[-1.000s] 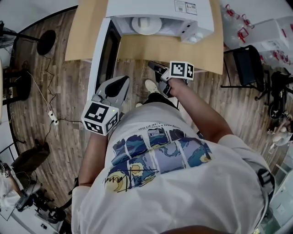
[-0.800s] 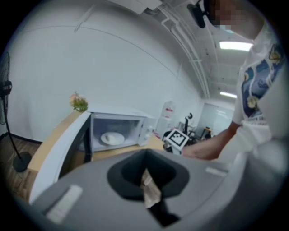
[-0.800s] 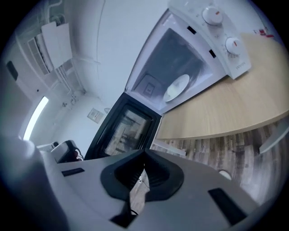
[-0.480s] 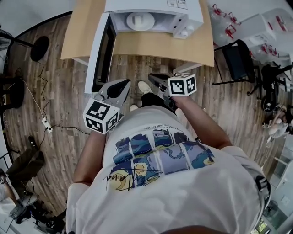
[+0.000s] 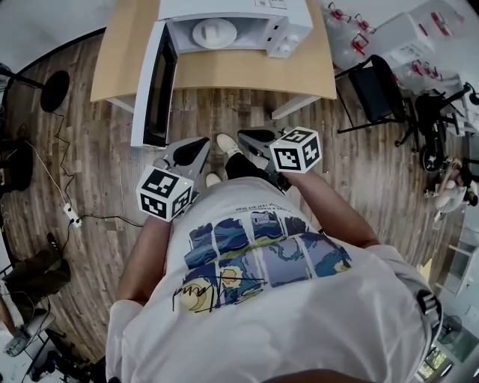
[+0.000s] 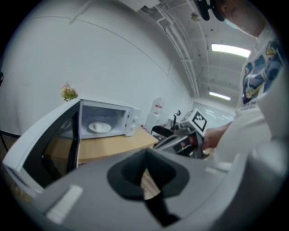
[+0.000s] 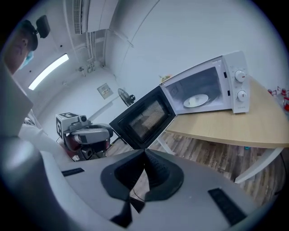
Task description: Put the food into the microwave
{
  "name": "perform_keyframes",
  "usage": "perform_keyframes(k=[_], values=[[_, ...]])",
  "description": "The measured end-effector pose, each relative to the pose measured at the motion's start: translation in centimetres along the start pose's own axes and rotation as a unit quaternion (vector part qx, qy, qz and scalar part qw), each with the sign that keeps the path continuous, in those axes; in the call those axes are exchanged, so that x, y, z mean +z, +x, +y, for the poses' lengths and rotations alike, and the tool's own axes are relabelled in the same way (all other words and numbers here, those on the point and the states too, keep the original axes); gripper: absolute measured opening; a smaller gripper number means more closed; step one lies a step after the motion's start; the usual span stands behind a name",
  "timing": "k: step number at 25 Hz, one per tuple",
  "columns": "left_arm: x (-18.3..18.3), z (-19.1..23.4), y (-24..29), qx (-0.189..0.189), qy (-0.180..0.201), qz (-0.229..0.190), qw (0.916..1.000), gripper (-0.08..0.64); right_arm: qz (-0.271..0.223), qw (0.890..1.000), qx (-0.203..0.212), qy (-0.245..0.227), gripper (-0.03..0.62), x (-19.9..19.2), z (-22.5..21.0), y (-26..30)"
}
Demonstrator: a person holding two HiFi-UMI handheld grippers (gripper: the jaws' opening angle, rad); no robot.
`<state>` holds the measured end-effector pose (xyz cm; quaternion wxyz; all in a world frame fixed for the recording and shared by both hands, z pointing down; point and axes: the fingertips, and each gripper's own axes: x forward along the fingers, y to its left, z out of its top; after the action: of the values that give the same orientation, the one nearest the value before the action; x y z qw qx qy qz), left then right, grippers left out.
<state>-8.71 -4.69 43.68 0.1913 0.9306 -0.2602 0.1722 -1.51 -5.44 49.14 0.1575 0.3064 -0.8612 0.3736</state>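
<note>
Head view: your left gripper [image 5: 199, 142] and right gripper [image 5: 245, 137] are mid-frame above the floor [image 5: 97, 164], jaws together on both, nothing held | white dish [image 5: 214, 33] lies inside the microwave [image 5: 293, 21] at top centre, door [image 5: 150, 82] open to the left | microwave stands on the counter [image 5: 232, 72], well apart from your grippers

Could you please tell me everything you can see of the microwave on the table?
The microwave is a white box standing upright on the light wooden table. Its door, white-framed with a dark window, hangs wide open on the left hinge. Two round knobs sit on the right-hand panel. A white round dish lies inside. Nothing else touches it.
</note>
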Motion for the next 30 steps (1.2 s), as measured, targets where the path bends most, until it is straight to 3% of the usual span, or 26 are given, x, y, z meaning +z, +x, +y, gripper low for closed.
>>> perform_keyframes(k=[17,30], values=[[-1.1,-1.2,-2.6,0.018,-0.006,-0.02,0.9996,0.008,0.013,0.997,-0.003,-0.071,0.008,-0.5,3.1,-0.9],[-3.7,-3.2,-1.0,0.033,-0.021,0.0,0.9992,0.008,0.015,0.995,0.012,-0.096,0.008,-2.0,3.2,-3.2]])
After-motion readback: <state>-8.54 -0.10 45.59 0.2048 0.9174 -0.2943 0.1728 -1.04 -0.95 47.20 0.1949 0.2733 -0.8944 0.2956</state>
